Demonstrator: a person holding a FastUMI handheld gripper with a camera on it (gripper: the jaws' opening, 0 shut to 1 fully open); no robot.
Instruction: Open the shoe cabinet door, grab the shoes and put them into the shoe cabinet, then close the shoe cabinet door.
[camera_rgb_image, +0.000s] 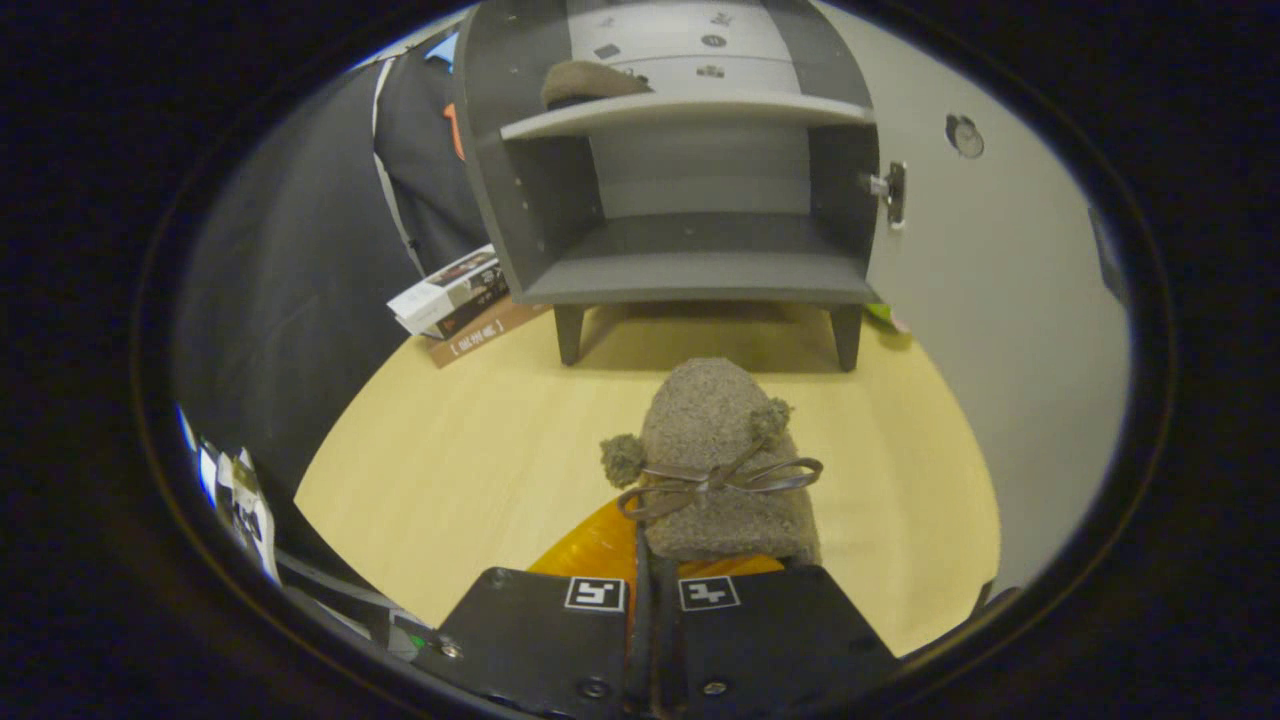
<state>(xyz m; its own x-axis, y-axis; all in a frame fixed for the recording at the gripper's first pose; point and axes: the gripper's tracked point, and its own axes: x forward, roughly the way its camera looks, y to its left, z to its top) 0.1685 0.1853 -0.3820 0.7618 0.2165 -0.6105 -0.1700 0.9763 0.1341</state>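
The claw (652, 590) is drawn almost together, and the fuzzy brown shoe (718, 455) sits right at its fingertips, heel end pinched there as best I can judge, toe aimed at the shoe cabinet (690, 170). That shoe looks soft and light, a plush thing with pompoms and a thin bow across the top; it should squash rather than slip, so the firmer heel rim seems the sensible hold, not the bow or the pompoms, which would likely just stretch. The cabinet door (1000, 260) already stands swung open to the right, latch plate showing on its inner edge. A second shoe (592, 82) rests on the upper shelf, toward the left. The lower shelf is bare and wide, plenty of room there, though its front lip and the cabinet's side walls are edges to clear going in. Open wooden surface (450, 440) lies between claw and cabinet; a stack of books (462, 300) sits off left by the cabinet leg, well out of the path.
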